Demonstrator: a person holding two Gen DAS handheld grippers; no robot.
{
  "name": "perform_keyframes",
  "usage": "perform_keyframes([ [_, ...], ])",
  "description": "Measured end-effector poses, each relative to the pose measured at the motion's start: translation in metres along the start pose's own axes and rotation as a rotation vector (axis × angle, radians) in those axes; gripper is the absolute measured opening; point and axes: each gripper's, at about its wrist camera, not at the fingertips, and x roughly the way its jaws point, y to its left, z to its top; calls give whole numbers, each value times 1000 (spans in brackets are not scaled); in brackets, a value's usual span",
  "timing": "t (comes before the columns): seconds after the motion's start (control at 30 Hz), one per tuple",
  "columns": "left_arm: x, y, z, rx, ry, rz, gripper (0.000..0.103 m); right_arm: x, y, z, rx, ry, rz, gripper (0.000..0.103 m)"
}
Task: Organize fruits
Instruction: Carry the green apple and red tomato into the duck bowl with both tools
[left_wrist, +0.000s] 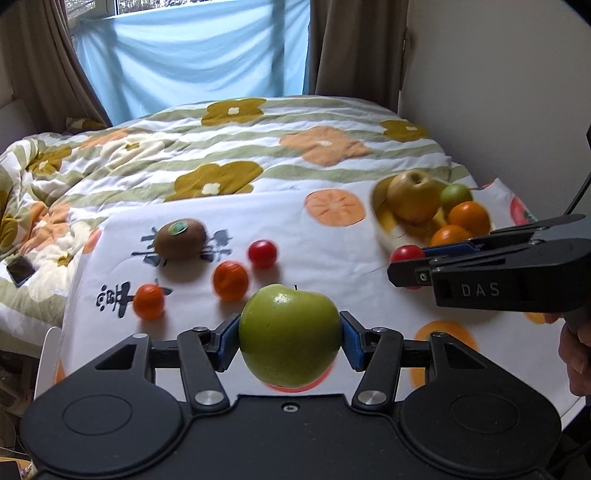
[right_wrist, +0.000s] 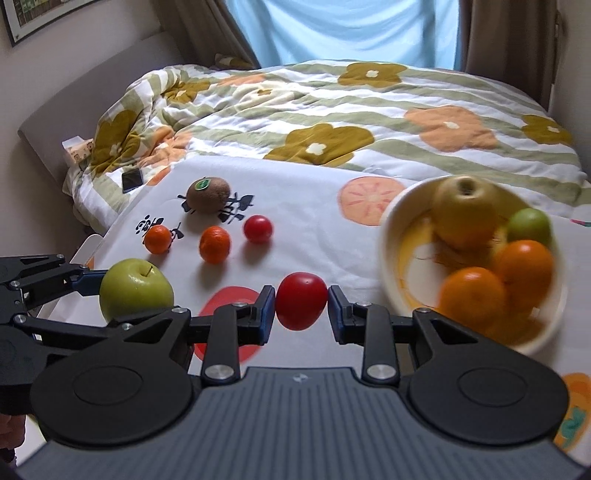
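The left gripper (left_wrist: 290, 334) has its fingers closed on a green apple (left_wrist: 290, 334), held clear above the near edge of the desk (left_wrist: 332, 236), which is covered by a white cloth printed with orange fruit. The right gripper (right_wrist: 301, 306) has its fingers clamped on a red tomato (right_wrist: 301, 306), also off the cloth, just beside a cream bowl (right_wrist: 395, 236) at the desk's right edge. The bowl holds a yellow pear (right_wrist: 465, 212), a small green fruit (right_wrist: 530, 225) and two oranges (right_wrist: 524, 271). Toward the left side of the desk lie a kiwi (left_wrist: 180, 239) with a green sticker, two mandarins (left_wrist: 231, 280) and a second tomato (left_wrist: 262, 253), each apart from the others. Behind the desk is a bed (left_wrist: 258, 147) under a flowered quilt.
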Motion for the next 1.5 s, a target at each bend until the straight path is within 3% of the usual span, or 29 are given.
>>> perform_keyframes([
  [0.63, -11, -110, 28, -20, -65, 13, 60, -81, -106, -10, -15, -72, -33, 45],
  [0.93, 19, -126, 57, 5, -65, -20, 60, -78, -141, 1, 12, -87, -77, 45],
  [1.5, 119, -118, 99, 69, 86, -85, 60, -32, -166, 27, 137, -58, -139, 45],
])
